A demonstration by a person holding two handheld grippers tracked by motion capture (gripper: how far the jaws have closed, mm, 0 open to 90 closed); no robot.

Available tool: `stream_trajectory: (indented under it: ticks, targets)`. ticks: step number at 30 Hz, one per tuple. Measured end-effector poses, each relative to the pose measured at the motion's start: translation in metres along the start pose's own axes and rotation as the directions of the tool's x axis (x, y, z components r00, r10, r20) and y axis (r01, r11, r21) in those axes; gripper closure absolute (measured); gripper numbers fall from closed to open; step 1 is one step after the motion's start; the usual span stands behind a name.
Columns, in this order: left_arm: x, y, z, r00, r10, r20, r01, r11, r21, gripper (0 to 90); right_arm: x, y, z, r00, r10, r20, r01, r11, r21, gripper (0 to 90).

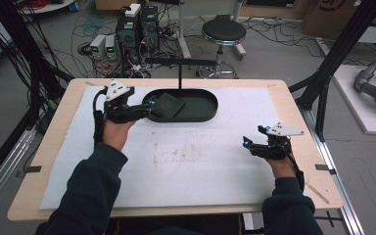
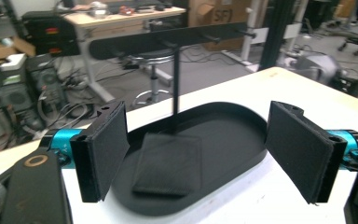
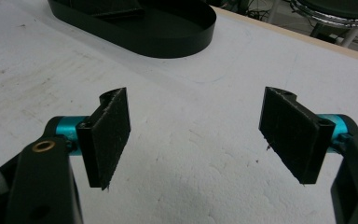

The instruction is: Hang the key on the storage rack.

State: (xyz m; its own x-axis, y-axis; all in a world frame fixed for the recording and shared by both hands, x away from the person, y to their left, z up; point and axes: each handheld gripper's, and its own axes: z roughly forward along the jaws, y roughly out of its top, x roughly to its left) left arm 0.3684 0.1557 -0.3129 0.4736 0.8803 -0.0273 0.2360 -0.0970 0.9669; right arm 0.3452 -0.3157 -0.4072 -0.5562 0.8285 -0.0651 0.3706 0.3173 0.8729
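White foam sheet (image 1: 200,161) covers wood table (image 1: 293,105); cluttered lab w/ stool (image 1: 223,32).

— From the high view, can you make out the far tip of the left gripper (image 1: 149,108)?

— Barely; it's dark against the black tray (image 1: 203,113) at its left end, and the flat black pad (image 1: 167,105) inside blends into the tray floor.

— And in the right gripper view?

— The tray (image 3: 186,35) is cut off by the top edge, and just a sliver of the pad (image 3: 116,13) shows.

— The stand's crossbar (image 2: 168,41)?

— Blurred in the left gripper view; its hooks are too soft to count.
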Motion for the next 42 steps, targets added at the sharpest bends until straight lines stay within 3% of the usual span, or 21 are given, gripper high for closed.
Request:
stream_trajectory:
  ticks: [6, 13, 22, 26, 29, 32, 37, 39, 42]
  targets:
    - [0.010, -0.015, -0.028, 0.9984, -0.026, -0.051, 0.026, 0.9997, -0.001, 21.5, 0.002, 0.000, 0.001, 0.9999, -0.009, -0.011, 0.009, 1.000, 0.003, 25.1]
    - [0.030, -0.036, -0.051, 0.9903, -0.074, -0.117, 0.076, 0.9969, 0.017, 21.5, 0.002, 0.001, 0.002, 0.9999, -0.009, -0.010, 0.009, 1.000, 0.003, 25.1]
    - [0.045, -0.057, -0.064, 0.9798, -0.108, -0.168, 0.117, 0.9922, 0.043, 21.5, 0.003, 0.002, 0.002, 0.9998, -0.013, -0.014, 0.013, 1.000, -0.001, 25.1]
    - [0.053, -0.069, -0.067, 0.9703, -0.119, -0.210, 0.136, 0.9882, 0.070, 21.5, 0.003, 0.001, 0.003, 0.9999, -0.008, -0.012, 0.008, 1.000, 0.006, 25.1]
    - [0.058, -0.082, -0.065, 0.9642, -0.132, -0.230, 0.161, 0.9807, 0.111, 21.5, 0.003, 0.001, 0.004, 0.9998, -0.012, -0.014, 0.012, 1.000, 0.009, 25.1]
    - [0.060, -0.098, -0.059, 0.9562, -0.150, -0.252, 0.193, 0.9683, 0.158, 21.5, 0.004, 0.001, 0.005, 0.9999, -0.012, -0.012, 0.012, 1.000, 0.012, 25.1]
    - [0.061, -0.121, -0.046, 0.9394, -0.162, -0.302, 0.239, 0.9410, 0.239, 21.5, 0.004, 0.001, 0.004, 0.9998, -0.011, -0.014, 0.011, 1.000, 0.009, 25.2]
    - [0.061, -0.125, -0.042, 0.9368, -0.155, -0.313, 0.244, 0.9328, 0.266, 21.5, 0.004, 0.001, 0.004, 0.9998, -0.014, -0.014, 0.014, 1.000, 0.010, 25.2]
    - [0.060, -0.129, -0.032, 0.9330, -0.146, -0.329, 0.255, 0.9126, 0.319, 21.5, 0.005, 0.002, 0.004, 0.9998, -0.017, -0.013, 0.017, 1.000, 0.006, 25.2]
